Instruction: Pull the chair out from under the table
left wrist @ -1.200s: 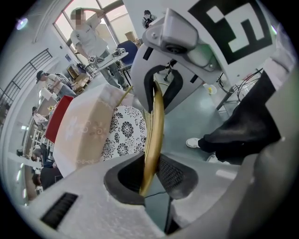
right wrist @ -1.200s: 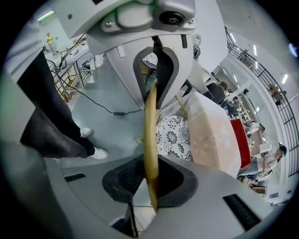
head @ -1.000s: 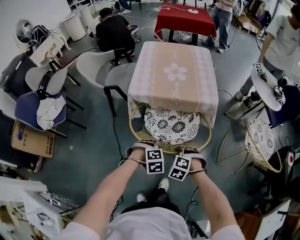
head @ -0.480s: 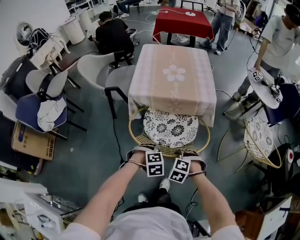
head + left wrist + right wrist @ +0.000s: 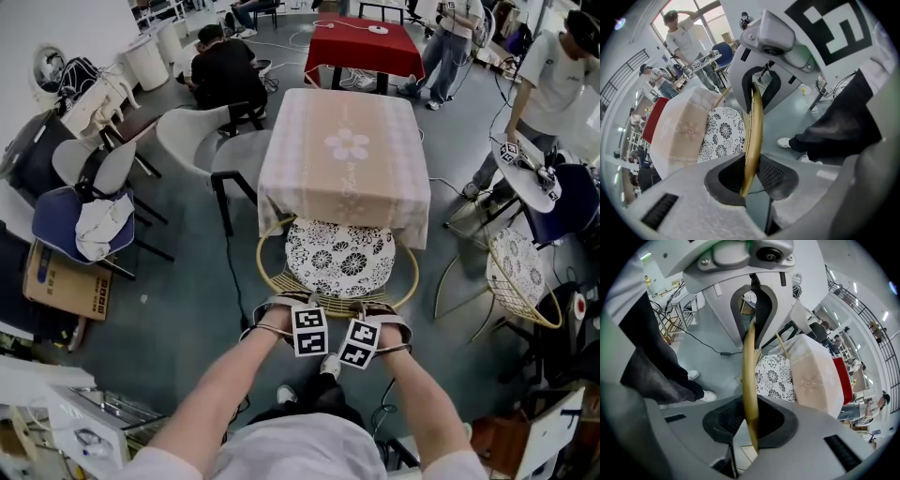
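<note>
Golden rattan runs between both pairs of jaws. The left gripper (image 5: 752, 136) and the right gripper (image 5: 751, 376) are each closed partway, with their pads clamped on the near rim (image 5: 336, 302) of the chair (image 5: 339, 255), side by side near its middle.

The pull looks well begun but unfinished. Most of the flowered cushion (image 5: 342, 251) shows, yet its far edge and the chair's front sit under the hanging cloth of the table (image 5: 345, 150). What is left, as I judge it, is to draw the chair toward the person until the whole seat stands clear of the cloth.

The chair's basket-like frame holds only that cushion. Off to the left, a cardboard box (image 5: 66, 281) lies on the floor, its contents unseen. A blue chair (image 5: 56, 220) beside it carries a crumpled white cloth (image 5: 101, 225). Farther back stand pale bins (image 5: 145, 56), and I cannot tell what is inside them.
</note>
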{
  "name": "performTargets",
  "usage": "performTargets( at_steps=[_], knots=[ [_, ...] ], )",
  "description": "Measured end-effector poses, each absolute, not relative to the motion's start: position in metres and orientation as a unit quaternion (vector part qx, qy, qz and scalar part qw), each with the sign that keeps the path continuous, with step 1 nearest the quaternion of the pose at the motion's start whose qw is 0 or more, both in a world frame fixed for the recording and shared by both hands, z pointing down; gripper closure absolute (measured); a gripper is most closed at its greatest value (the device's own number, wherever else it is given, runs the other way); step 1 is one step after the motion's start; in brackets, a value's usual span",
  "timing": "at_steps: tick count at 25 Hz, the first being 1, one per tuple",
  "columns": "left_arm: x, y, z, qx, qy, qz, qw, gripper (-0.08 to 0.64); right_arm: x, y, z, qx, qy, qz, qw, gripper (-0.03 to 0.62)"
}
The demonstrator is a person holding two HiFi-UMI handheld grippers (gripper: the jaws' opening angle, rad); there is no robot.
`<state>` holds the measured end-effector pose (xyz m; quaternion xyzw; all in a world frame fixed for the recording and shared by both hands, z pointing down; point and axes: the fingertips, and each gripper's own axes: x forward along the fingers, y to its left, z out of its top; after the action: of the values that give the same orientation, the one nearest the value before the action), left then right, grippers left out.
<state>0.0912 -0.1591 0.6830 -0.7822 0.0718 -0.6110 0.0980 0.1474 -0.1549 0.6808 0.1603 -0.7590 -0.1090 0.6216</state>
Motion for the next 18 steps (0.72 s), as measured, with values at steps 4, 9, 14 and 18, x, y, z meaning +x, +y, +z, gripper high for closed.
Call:
performTargets(
  at_steps=[4, 9, 14, 18],
  knots=[
    [0.089, -0.149, 0.683, -0.782, 0.071, -0.611, 0.1, 0.489, 0.146, -0.145, 0.682, 0.163, -0.758, -0.11, 0.622, 0.538],
    [0.089, -0.135, 0.684, -0.781, 0.068, -0.612, 0.099, 0.489, 0.145, -0.131, 0.683, 0.165, -0.757, -0.107, 0.623, 0.538],
    [0.087, -0.119, 0.685, -0.782, 0.065, -0.612, 0.097, 0.489, 0.143, -0.116, 0.683, 0.164, -0.757, -0.106, 0.624, 0.538],
    [0.085, -0.108, 0.684, -0.783, 0.062, -0.611, 0.098, 0.489, 0.142, -0.104, 0.682, 0.164, -0.756, -0.105, 0.625, 0.538]
  ],
)
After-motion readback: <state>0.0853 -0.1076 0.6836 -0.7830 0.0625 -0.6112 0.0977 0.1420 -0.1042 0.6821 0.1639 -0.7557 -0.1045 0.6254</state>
